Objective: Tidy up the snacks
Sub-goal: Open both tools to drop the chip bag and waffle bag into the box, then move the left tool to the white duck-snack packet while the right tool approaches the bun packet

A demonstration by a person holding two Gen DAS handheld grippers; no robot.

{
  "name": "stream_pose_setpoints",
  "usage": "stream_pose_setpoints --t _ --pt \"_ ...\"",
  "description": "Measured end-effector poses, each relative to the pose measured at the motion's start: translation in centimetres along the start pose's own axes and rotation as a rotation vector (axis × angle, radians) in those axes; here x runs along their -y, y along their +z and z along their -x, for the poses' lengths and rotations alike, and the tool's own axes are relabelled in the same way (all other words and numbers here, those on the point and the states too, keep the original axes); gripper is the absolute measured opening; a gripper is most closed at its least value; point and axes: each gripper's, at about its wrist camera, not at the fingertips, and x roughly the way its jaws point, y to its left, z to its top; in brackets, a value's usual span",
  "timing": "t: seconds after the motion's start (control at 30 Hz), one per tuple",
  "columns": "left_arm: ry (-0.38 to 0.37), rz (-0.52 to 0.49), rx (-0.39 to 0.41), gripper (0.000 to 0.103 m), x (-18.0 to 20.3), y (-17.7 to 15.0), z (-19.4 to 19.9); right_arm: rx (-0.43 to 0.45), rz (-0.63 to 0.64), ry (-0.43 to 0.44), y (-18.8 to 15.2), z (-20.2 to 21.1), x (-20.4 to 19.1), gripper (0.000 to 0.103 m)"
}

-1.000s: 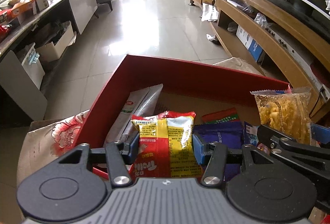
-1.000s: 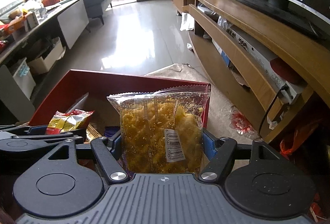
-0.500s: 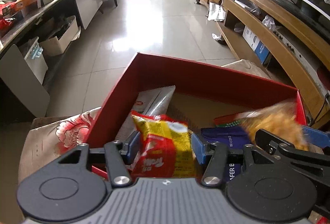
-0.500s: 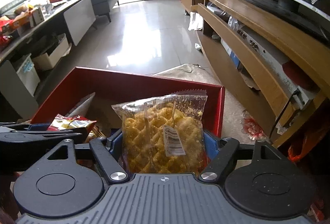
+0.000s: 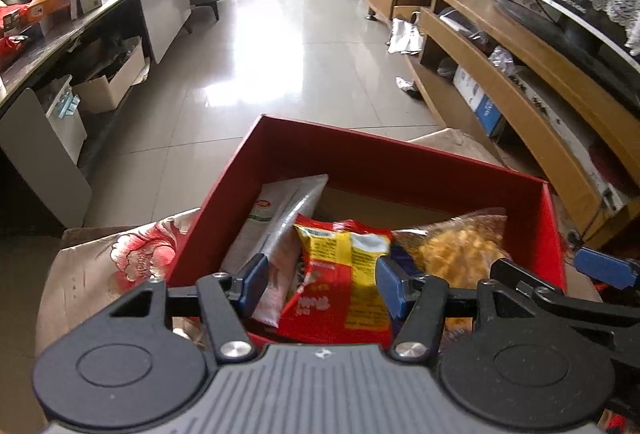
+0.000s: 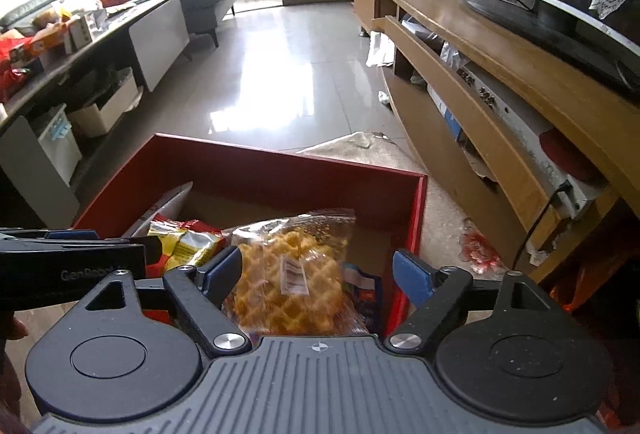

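A red cardboard box (image 5: pixel 360 150) sits under both grippers, with several snack packets in it. My left gripper (image 5: pixel 322 278) hangs over its near left part, jaws opening. Between them a red-and-yellow packet (image 5: pixel 340 274) slumps into the box, clear of the left pad. A white-and-silver packet (image 5: pixel 276 218) leans on the box's left wall. My right gripper (image 6: pixel 318 270) is over the box's (image 6: pixel 280 158) right part, jaws opening wide. The clear waffle packet (image 6: pixel 292 274) lies tilted between them on a blue packet (image 6: pixel 364 290), well clear of the right pad.
The box rests on a floral cloth (image 5: pixel 120 258). A long wooden TV cabinet (image 5: pixel 520 82) runs along the right, a grey sideboard (image 5: pixel 160 6) along the left. Shiny tiled floor (image 5: pixel 280 74) lies beyond the box.
Both pairs of jaws have widened. The red-and-yellow packet and the waffle packet, held upright before, have tipped down into the box. The left gripper has lifted slightly.
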Motion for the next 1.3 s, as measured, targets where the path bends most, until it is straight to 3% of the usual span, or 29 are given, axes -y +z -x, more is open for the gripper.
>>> stream_pose_setpoints --t 0.27,0.53,0.97,1.3 --pt "-0.076 -0.029 -0.012 0.060 1.6 -1.8 2.4 -0.012 0.016 -0.048 -2.0 3.3 1.4 0.088" --pt "-0.150 -0.078 -0.051 0.060 3.9 -4.8 4.2 -0.082 -0.085 -0.083 -5.8 5.8 4.4 0.088" --pt "-0.228 -0.160 -0.186 0.060 7.4 -10.8 4.2 -0.148 -0.152 -0.140 -9.4 6.8 6.5 0.088" --pt "-0.213 -0.257 -0.183 0.060 10.2 -13.4 4.7 -0.162 -0.188 -0.181 -10.8 7.5 8.5 0.088"
